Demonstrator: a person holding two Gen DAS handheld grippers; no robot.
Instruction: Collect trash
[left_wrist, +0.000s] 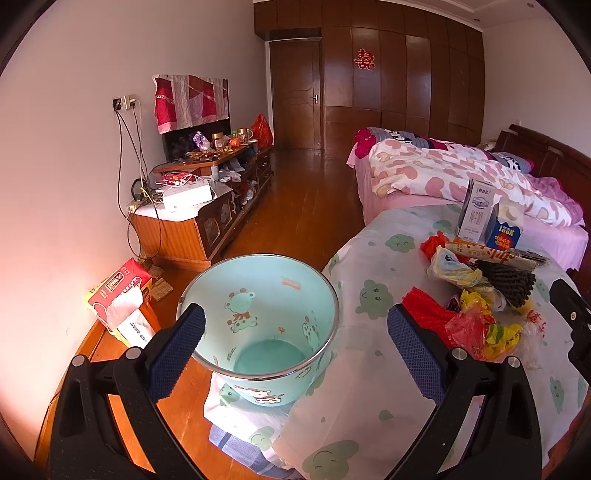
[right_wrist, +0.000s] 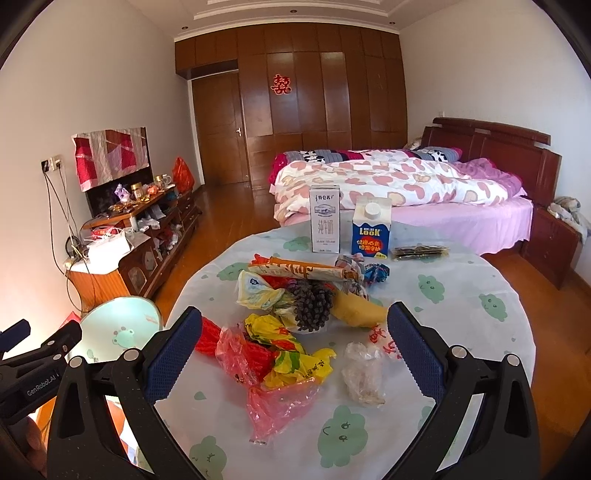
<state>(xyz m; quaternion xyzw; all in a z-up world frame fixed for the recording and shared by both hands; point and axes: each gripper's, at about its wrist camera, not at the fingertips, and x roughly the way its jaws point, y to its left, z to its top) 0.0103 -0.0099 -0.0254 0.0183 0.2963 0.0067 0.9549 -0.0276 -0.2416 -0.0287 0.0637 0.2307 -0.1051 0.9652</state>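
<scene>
1. Left wrist view: the left gripper (left_wrist: 295, 347) hangs with its jaws spread wide and nothing between them, aimed down into the pale green bin (left_wrist: 264, 317), which sits low beside the round table (left_wrist: 373, 258). The bin looks empty: its bare bottom shows and no litter lies inside. To my eye this hand's job is to keep the bin's mouth close to the table edge and upright, so a dropped piece falls in, not onto the floor.

2. Same view: the trash pile (left_wrist: 476, 295) lies on the tablecloth to the right of the bin, and the right-hand tool shows only as a dark edge at the far right.

3. Right wrist view: the right gripper (right_wrist: 293, 347) is also wide apart and holds nothing, hovering over the near side of the pile. Just ahead lie a red plastic bag (right_wrist: 243, 354), a yellow wrapper (right_wrist: 288, 350) touching it, and a clear crumpled wrapper (right_wrist: 364, 373) a little apart. I judge the loose bags best pinched at a bunched fold, one piece at a time, since thin film slips and drags its neighbours.

4. Same view: a white milk carton (right_wrist: 325, 221) and a blue carton (right_wrist: 371, 229) stand upright and closed at the far side; whether either is empty I cannot tell.
</scene>
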